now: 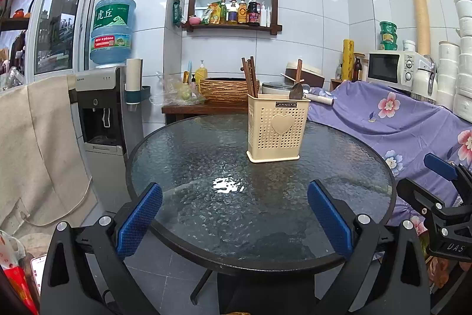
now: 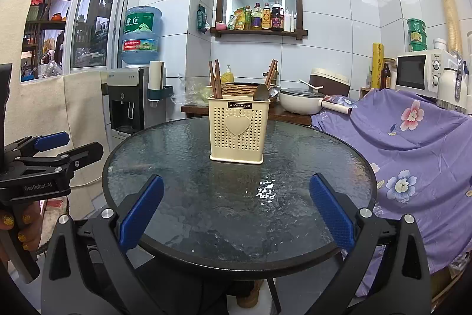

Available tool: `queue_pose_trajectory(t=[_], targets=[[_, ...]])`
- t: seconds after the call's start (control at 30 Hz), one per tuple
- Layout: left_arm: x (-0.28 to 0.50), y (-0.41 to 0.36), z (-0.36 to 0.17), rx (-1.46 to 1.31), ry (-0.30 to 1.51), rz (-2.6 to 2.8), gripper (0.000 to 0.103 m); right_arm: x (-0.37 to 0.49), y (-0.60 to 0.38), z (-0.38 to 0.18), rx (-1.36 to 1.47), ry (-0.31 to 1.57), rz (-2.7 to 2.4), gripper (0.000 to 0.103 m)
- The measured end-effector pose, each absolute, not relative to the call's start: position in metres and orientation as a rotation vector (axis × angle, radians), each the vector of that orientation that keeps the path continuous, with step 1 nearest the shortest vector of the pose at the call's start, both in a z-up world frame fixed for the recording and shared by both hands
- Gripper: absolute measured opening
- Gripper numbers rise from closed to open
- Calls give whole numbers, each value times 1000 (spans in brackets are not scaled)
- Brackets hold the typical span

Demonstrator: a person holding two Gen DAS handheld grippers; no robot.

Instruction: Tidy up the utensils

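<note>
A cream perforated utensil holder [image 1: 277,129] with a heart on its front stands upright on the far part of the round glass table [image 1: 206,205]. Brown chopsticks [image 1: 250,77] and a metal spoon [image 1: 296,92] stick out of its top. It also shows in the right wrist view [image 2: 237,130], with chopsticks [image 2: 216,78] and the spoon [image 2: 261,93]. My left gripper [image 1: 234,220] is open and empty at the table's near edge. My right gripper [image 2: 236,211] is open and empty at the near edge too. Each gripper shows at the side of the other's view.
A water dispenser [image 1: 101,111] stands left of the table. A purple floral cloth [image 2: 413,138] covers furniture on the right, with a microwave [image 2: 421,71] behind. A wooden side table behind holds a woven basket [image 1: 227,89] and a white pot [image 2: 301,101].
</note>
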State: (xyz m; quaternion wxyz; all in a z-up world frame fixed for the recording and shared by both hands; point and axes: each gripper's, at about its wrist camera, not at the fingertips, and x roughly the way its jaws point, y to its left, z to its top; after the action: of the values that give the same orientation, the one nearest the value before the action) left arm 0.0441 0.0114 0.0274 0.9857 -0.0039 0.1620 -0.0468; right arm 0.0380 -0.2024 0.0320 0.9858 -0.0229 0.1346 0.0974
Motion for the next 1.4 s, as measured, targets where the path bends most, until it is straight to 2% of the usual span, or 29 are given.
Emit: queue_pose_trajectory(t=[1.4], targets=[[42, 10, 29, 2, 323, -100, 97, 39, -202, 30, -47, 272, 197, 97]])
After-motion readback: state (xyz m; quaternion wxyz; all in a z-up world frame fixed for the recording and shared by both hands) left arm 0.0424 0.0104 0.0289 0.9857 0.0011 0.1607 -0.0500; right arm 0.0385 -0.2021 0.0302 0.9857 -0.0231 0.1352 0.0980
